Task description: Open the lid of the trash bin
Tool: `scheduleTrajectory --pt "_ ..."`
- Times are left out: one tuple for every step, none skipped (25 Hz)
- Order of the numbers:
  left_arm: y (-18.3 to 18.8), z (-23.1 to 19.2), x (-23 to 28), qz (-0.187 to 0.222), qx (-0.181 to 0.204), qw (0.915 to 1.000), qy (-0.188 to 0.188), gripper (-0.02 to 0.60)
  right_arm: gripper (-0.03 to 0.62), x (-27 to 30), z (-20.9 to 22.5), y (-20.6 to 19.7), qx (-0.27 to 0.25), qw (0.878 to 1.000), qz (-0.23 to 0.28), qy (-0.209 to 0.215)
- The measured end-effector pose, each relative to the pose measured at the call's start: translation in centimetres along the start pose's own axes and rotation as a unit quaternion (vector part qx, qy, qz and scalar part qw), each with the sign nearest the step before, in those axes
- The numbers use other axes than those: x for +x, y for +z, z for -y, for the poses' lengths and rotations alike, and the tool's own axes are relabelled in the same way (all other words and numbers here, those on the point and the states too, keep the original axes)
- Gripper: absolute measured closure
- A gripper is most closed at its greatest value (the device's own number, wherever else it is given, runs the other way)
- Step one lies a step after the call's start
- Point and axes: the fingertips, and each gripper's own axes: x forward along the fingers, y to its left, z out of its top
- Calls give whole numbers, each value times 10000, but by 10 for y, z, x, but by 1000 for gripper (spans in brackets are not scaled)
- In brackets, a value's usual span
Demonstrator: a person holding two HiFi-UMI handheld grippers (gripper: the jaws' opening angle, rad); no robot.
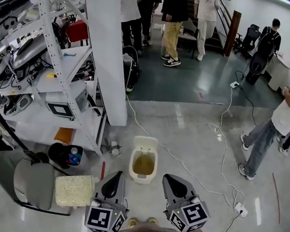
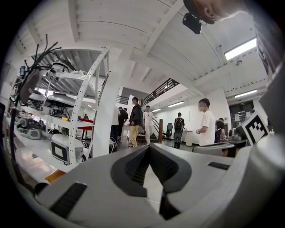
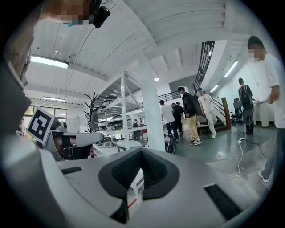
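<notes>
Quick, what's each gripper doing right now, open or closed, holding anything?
Left gripper: closed, holding nothing.
Right gripper: closed, holding nothing.

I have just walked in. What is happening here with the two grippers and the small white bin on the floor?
A person stands over the white trash bin on the floor, with a gripper in each hand. The left gripper and the right gripper are both shut and hold nothing. They hover on the near side of the bin, and neither touches it. The bin's top looks yellowish brown; I cannot tell whether the lid is open.
</notes>
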Motion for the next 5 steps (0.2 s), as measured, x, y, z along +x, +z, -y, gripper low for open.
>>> scheduleTrajectory --pt "0 0 0 -8 -6 10000 0 575 569 1 0 0 -3 10000 -1 6" --pt "0 0 0 -17 -12 10000 1 575 569 1 0 1 -4 10000 -4 10" --pt "-1 0 0 -24 -16 10000 1 575 569 1 0 1 -5 10000 -8 14" --pt "-1 1 0 -29 -19 10000 1 575 569 1 0 1 -8 10000 -12 18" --pt "-1 2 0 -35 -22 10000 0 575 569 0 0 1 -11 10000 -17 20"
